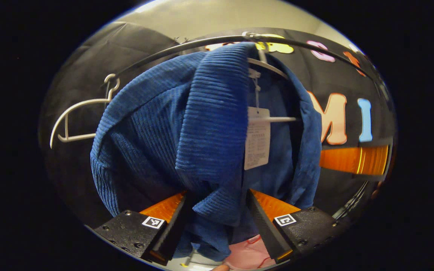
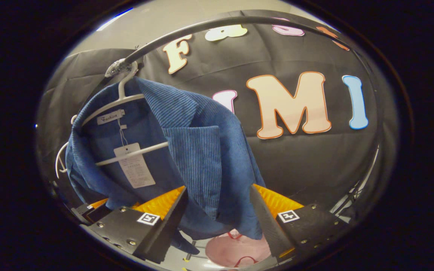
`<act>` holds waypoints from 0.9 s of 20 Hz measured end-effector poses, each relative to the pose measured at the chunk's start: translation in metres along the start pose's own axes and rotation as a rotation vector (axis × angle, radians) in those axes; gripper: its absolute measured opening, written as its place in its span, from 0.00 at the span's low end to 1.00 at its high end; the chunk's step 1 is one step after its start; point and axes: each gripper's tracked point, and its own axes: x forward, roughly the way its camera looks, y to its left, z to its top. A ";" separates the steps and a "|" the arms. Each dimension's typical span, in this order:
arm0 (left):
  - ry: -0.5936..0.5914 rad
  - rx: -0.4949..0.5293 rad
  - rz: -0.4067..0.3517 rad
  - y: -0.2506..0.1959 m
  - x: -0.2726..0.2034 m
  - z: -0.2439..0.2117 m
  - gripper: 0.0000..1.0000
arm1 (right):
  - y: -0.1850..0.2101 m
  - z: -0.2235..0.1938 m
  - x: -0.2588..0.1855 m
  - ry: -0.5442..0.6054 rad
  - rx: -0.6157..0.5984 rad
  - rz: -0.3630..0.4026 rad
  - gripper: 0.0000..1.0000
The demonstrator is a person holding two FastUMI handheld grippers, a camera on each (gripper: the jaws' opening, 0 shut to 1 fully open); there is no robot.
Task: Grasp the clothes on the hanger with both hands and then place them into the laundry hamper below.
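A blue corduroy jacket (image 1: 202, 124) hangs on a white hanger (image 1: 266, 66) from a dark rail (image 1: 202, 41), with a paper tag (image 1: 256, 139) inside its collar. My left gripper (image 1: 217, 195) is open, and the jacket's left lapel hangs down between its fingers. In the right gripper view the same jacket (image 2: 198, 150) hangs on its hanger (image 2: 123, 99). My right gripper (image 2: 219, 190) is open, with the jacket's right front edge between its fingers. The pink hamper (image 2: 236, 250) lies below, also seen as the pink hamper (image 1: 247, 256) under the cloth.
An empty white hanger (image 1: 77, 120) hangs on the rail to the left of the jacket. The left gripper's body (image 2: 89, 209) shows at the lower left of the right gripper view. The booth's black cloth wall (image 2: 296, 169) stands close behind the rail.
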 end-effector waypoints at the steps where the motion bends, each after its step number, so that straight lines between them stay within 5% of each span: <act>1: 0.009 -0.025 0.003 0.005 0.004 -0.003 0.91 | 0.003 0.001 0.001 -0.010 0.007 0.005 0.98; 3: 0.026 -0.058 -0.005 0.006 0.010 -0.013 0.91 | 0.006 -0.003 0.007 -0.014 0.004 0.001 0.95; 9: 0.000 -0.027 0.030 0.011 0.013 -0.004 0.65 | 0.014 -0.011 0.020 0.026 -0.029 0.061 0.95; 12: 0.000 -0.030 0.035 0.017 0.001 0.004 0.34 | 0.020 -0.002 0.025 -0.014 -0.047 0.091 1.00; 18: 0.035 0.002 0.012 0.022 -0.024 0.012 0.10 | 0.037 -0.004 0.047 -0.043 -0.061 0.143 0.98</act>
